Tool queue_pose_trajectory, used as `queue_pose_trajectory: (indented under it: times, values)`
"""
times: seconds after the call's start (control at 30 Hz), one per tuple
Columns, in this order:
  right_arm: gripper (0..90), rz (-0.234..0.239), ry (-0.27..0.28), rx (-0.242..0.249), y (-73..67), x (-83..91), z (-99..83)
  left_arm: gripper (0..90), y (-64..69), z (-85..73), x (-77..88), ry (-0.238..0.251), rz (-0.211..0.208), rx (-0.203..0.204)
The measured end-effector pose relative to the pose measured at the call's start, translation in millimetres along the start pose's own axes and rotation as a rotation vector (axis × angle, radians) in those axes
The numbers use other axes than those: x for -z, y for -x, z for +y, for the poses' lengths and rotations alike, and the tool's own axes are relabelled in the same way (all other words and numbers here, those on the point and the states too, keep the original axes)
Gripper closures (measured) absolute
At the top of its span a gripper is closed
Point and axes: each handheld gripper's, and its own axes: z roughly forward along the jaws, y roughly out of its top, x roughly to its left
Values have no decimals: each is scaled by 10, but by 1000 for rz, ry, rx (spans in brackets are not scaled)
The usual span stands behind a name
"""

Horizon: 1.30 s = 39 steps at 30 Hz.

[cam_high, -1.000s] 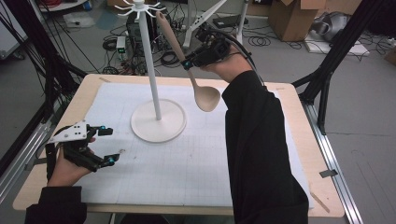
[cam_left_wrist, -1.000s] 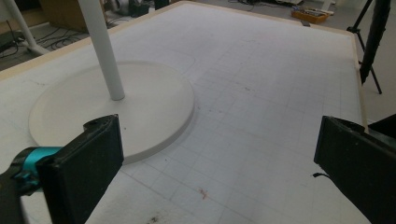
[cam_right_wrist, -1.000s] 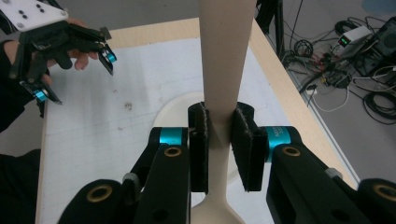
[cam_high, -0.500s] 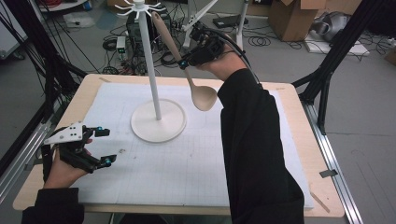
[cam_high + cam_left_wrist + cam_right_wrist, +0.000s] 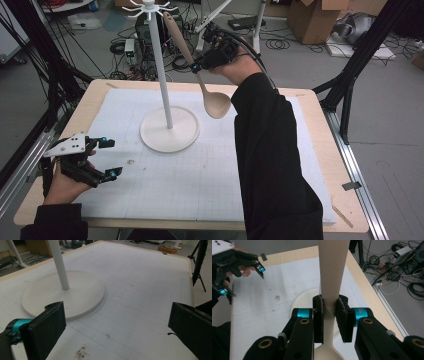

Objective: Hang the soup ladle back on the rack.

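- In the high view, the right gripper (image 5: 196,66) is being held up above the far edge of the table (image 5: 320,120), with its jaws clamping the handle of a wooden spoon (image 5: 197,75).
- The spoon is hanging at a slant in the air: its handle end is pointing up towards the hooks at the top of the white rack (image 5: 159,70), and its bowl is hanging low, just right of the rack's pole and above the white grid mat (image 5: 200,175).
- The handle tip is lying close by one of the hooks; whether it is touching cannot be told.
- The left gripper (image 5: 107,158) is resting near the table's near left corner, well apart from the rack's round base, its jaws standing wide with nothing between them.
- In the left gripper view, the two black jaws are standing far apart over the mat (image 5: 140,290), gripping nothing, with the rack base (image 5: 75,297) lying ahead of them.
- In the right gripper view, the right gripper (image 5: 329,317) pads are pressing both sides of the spoon handle (image 5: 332,270), which is rising straight up between them.
- Farther off in that view, the left gripper (image 5: 242,277) is sitting over the mat's corner.
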Motion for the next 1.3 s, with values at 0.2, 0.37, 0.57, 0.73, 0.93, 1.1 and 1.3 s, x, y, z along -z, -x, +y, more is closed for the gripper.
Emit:
queue_pose_trajectory:
  times: [0.2,0.37,0.57,0.73,0.93,1.1,1.3]
  values:
    - [773,9,8,-14,37,-50,1,17,31,-26,56,-2,12,4]
    - [772,10,10,-39,51,-88,11,17,55,-47,96,-10,20,5]
    - [769,38,18,-53,69,-109,1,17,58,-60,130,-8,26,8]
    - [760,47,19,-58,76,-125,-1,17,57,-62,119,-13,29,6]
    - [634,38,47,-64,83,-111,-48,17,57,-63,106,-15,25,7]
    - [575,34,60,-69,85,-40,-163,17,62,-47,105,-11,22,1]
    - [506,49,118,-70,74,122,-346,17,73,-29,77,-13,17,-5]
